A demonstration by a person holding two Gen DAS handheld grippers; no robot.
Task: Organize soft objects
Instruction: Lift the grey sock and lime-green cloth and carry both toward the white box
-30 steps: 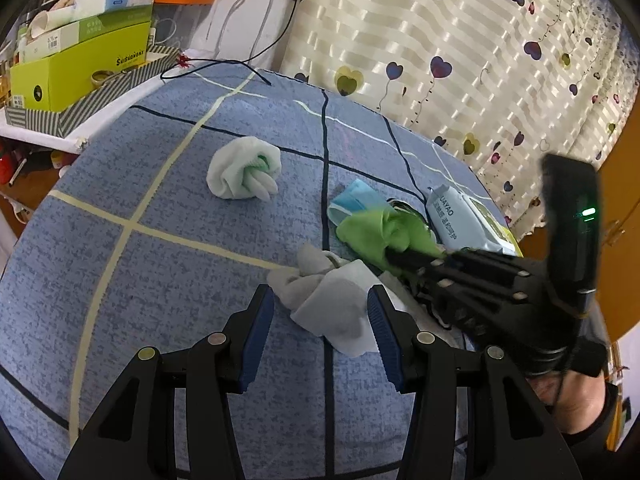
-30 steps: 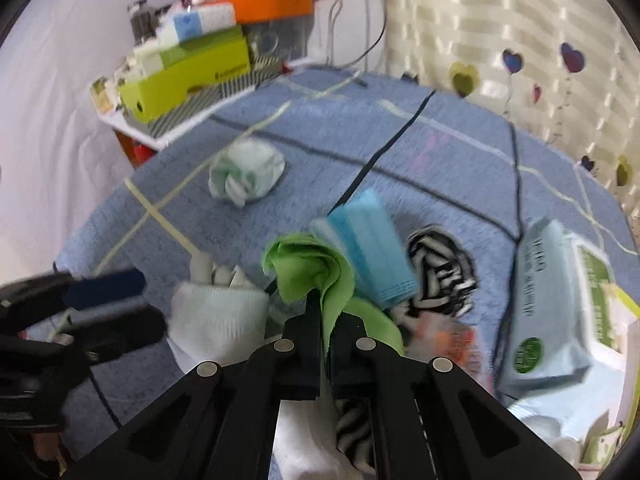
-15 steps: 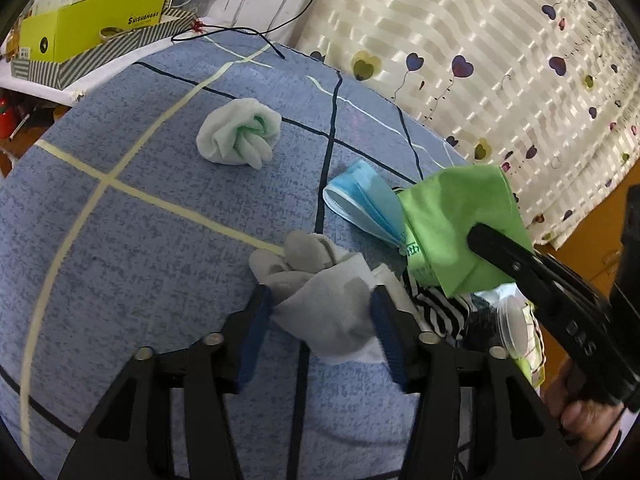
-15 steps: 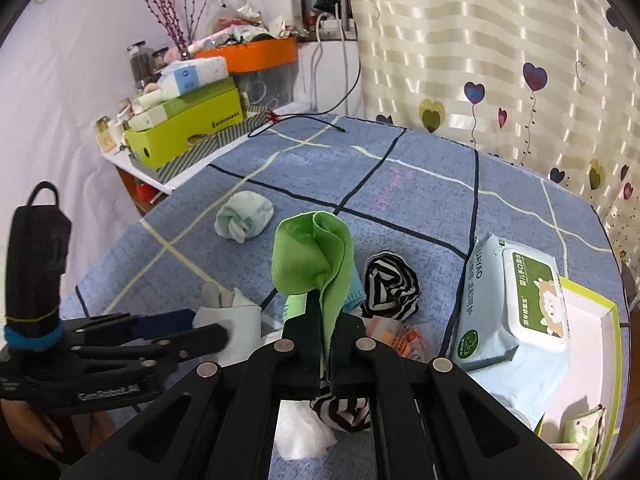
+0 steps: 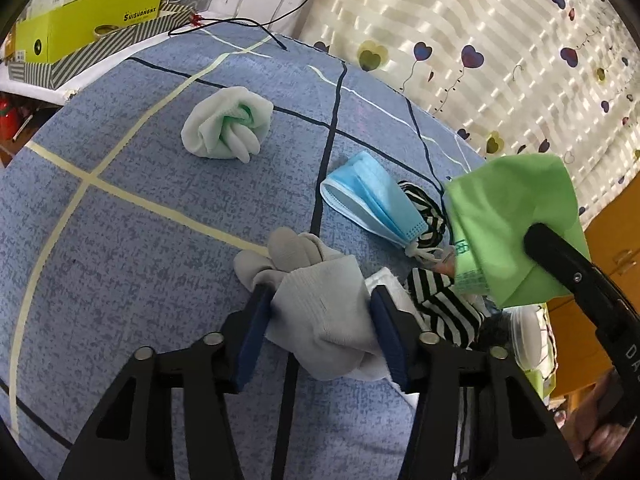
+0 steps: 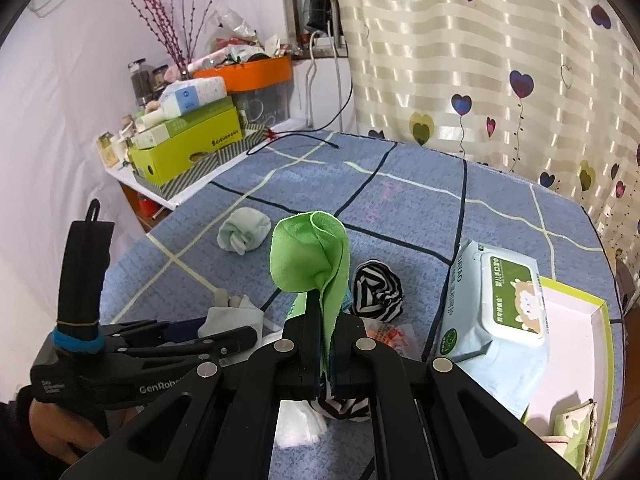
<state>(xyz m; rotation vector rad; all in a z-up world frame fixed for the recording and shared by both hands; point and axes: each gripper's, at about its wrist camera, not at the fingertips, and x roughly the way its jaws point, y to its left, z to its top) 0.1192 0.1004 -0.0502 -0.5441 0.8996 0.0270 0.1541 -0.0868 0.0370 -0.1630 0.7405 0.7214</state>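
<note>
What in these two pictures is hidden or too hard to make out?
- Left view: the striped sock lies partly under the grey sock and green cloth.
- Right view: the face mask is hidden behind the green cloth.
- Right view: the wipes pack print is too small to read.

My left claw point(image 5: 320, 312) is matt black plastic with smooth blue pads point(image 5: 250, 336) and dull metal pins; between the pads sits a grey sock point(image 5: 324, 320) of soft ribbed knit; ahead of it the blue bedcover point(image 5: 140, 248) is coarse, mottled woven cloth; the face mask point(image 5: 372, 200) ahead and to the right is pleated, papery fabric; my right claw point(image 6: 326, 364) pinches a green cloth point(image 6: 310, 258), smooth and matt; to its right the wipes pack point(image 6: 496, 320) is glossy plastic film.
</note>
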